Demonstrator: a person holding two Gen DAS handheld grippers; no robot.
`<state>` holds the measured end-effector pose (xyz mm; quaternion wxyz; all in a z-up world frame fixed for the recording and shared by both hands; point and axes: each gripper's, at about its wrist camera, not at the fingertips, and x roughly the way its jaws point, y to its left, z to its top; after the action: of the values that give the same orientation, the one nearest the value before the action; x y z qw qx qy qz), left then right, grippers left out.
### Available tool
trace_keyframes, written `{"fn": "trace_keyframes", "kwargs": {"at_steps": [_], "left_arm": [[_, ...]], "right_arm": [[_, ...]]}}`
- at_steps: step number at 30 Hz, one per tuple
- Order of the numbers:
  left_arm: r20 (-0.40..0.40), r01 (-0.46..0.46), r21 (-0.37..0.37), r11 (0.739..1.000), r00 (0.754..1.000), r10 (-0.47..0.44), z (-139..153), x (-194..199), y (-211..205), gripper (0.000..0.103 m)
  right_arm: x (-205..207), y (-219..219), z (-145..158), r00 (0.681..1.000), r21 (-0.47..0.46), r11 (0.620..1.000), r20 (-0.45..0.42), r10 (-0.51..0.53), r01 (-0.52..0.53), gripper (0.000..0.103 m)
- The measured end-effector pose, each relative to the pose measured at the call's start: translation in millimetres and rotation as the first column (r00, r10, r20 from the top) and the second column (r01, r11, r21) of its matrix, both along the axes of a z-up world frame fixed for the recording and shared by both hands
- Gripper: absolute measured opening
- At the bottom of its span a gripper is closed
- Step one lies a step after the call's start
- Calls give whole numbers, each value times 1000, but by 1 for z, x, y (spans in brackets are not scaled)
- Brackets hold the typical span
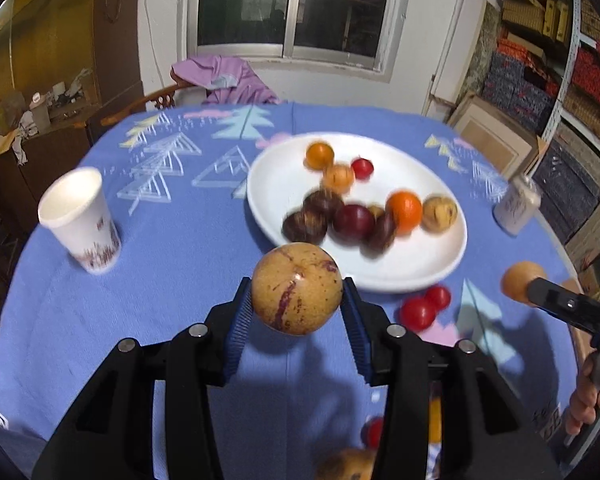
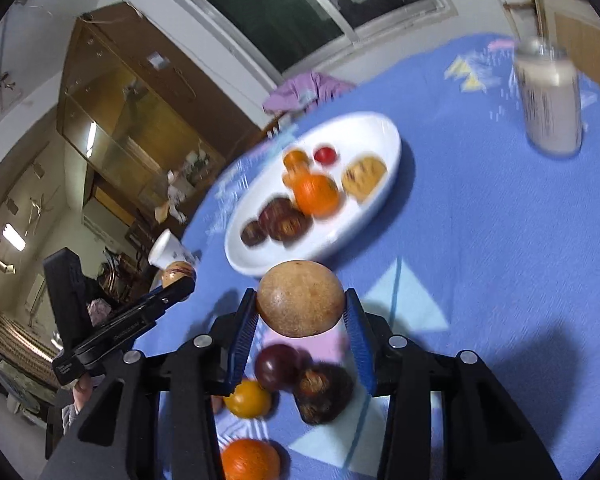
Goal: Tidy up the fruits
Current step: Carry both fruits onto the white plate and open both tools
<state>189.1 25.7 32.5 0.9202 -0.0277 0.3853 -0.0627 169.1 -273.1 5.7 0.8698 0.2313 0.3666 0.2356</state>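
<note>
Left-hand fruit: a round tan fruit streaked with purple, pinched between the blue ribbed pads of the left gripper; both pads press on its sides and it is lifted clear of the cloth, just in front of the dish's near rim
Right-hand fruit: a round plain brown fruit, clamped on both sides by the blue pads of the right gripper; it is carried above the cloth, just short of the dish
Dish: a white oval ceramic plate at mid-table; it holds two small orange fruits, a larger orange one, a small red one, a dark red plum, several dark brown-purple fruits and one tan speckled fruit; details blurred
Loose fruit: two red cherry tomatoes touching each other on the cloth just beside the dish's near edge; under the right gripper a dark purple plum, a rough dark brown fruit, a small yellow-orange fruit and a bigger orange one lie close together
Table: a blue cloth printed with pale triangular trees
Surroundings: a white paper cup well left of the dish; a pale drink can well right of it; a lilac garment on a chair behind; a window above
</note>
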Motion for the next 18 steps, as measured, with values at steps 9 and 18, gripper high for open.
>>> {"fn": "trace_keyframes", "kwargs": {"at_steps": [9, 18], "left_arm": [[-2, -45, -45, 998, 999, 45, 8, 80, -4, 44], [-36, -43, -62, 997, 998, 41, -18, 137, -3, 44]], "right_arm": [[84, 23, 34, 995, -155, 985, 82, -60, 72, 44], [154, 34, -7, 997, -208, 975, 2, -76, 74, 44]]}}
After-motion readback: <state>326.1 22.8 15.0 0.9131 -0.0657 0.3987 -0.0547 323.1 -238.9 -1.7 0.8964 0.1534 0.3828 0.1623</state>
